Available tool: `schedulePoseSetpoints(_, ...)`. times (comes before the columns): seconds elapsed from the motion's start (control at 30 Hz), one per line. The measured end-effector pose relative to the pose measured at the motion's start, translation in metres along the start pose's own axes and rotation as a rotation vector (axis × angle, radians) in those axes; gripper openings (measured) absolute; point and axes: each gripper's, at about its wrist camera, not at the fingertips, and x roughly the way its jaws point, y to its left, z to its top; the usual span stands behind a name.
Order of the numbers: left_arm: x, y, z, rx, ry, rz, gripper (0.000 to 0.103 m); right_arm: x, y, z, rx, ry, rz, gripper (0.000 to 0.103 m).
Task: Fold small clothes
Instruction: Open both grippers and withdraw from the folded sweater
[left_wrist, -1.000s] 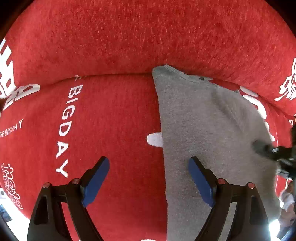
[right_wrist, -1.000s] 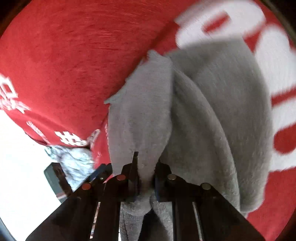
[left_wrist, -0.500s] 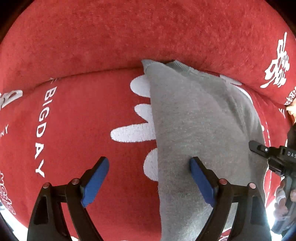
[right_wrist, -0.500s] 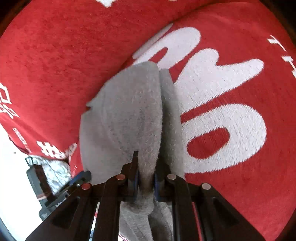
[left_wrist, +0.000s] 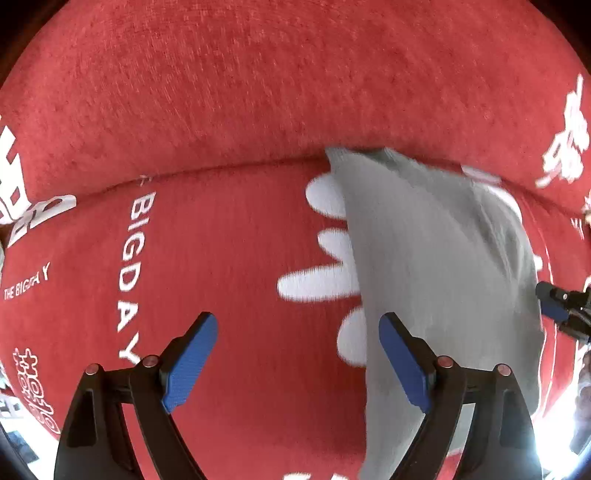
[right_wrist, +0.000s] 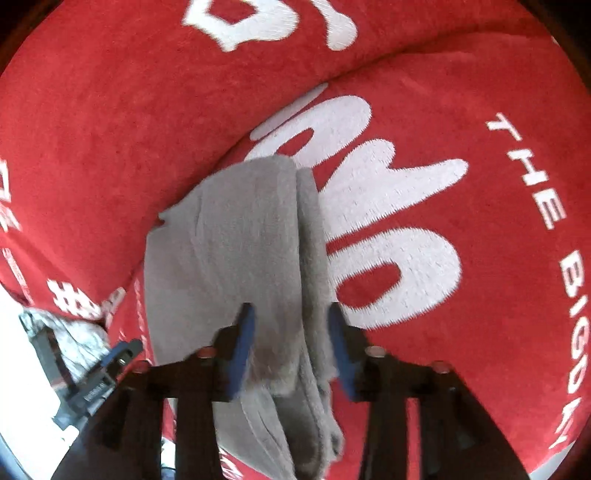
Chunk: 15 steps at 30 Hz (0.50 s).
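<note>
Two views: we take them in turn, left wrist first.
Left wrist, fingers: our left gripper (left_wrist: 297, 354) stands wide open with nothing between its blue pads, hovering over the red blanket (left_wrist: 229, 258).
Left wrist, garment: the grey garment (left_wrist: 436, 273) lies to the right, its straight left edge running just beside our right-hand pad; we judge we wait there to pin or take that edge.
Left wrist, surroundings: white lettering (left_wrist: 133, 273) lies on the left; the tip of our right gripper (left_wrist: 554, 306) shows at the far right, touching or nearly touching the cloth.
Right wrist, fingers: our right gripper (right_wrist: 291, 343) has just been opening; a fold of the grey garment (right_wrist: 229, 243) sits between the pads, which no longer press it.
Right wrist, reason: we judge the fold is being laid down.
Right wrist, surroundings: big white letters (right_wrist: 388, 221) lie right; a crumpled pale cloth (right_wrist: 70, 332) and a dark device (right_wrist: 99, 376) lie near left, clear of the fold.
</note>
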Motion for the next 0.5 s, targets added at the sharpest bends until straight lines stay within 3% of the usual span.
schedulePoseSetpoints(0.07, 0.002, 0.0, 0.009, -0.017, -0.017, -0.01, 0.09, 0.002, 0.001, 0.005, 0.003, -0.007, 0.002, 0.008)
schedulePoseSetpoints(0.3, 0.022, -0.017, 0.009, 0.029, -0.015, 0.01, 0.09, 0.014, 0.004, 0.001, -0.086, -0.009, -0.196, 0.009)
schedulePoseSetpoints(0.5, 0.004, -0.005, -0.005, 0.053, 0.036, 0.018, 0.09, -0.012, 0.0, -0.009, -0.081, -0.018, -0.225, 0.011)
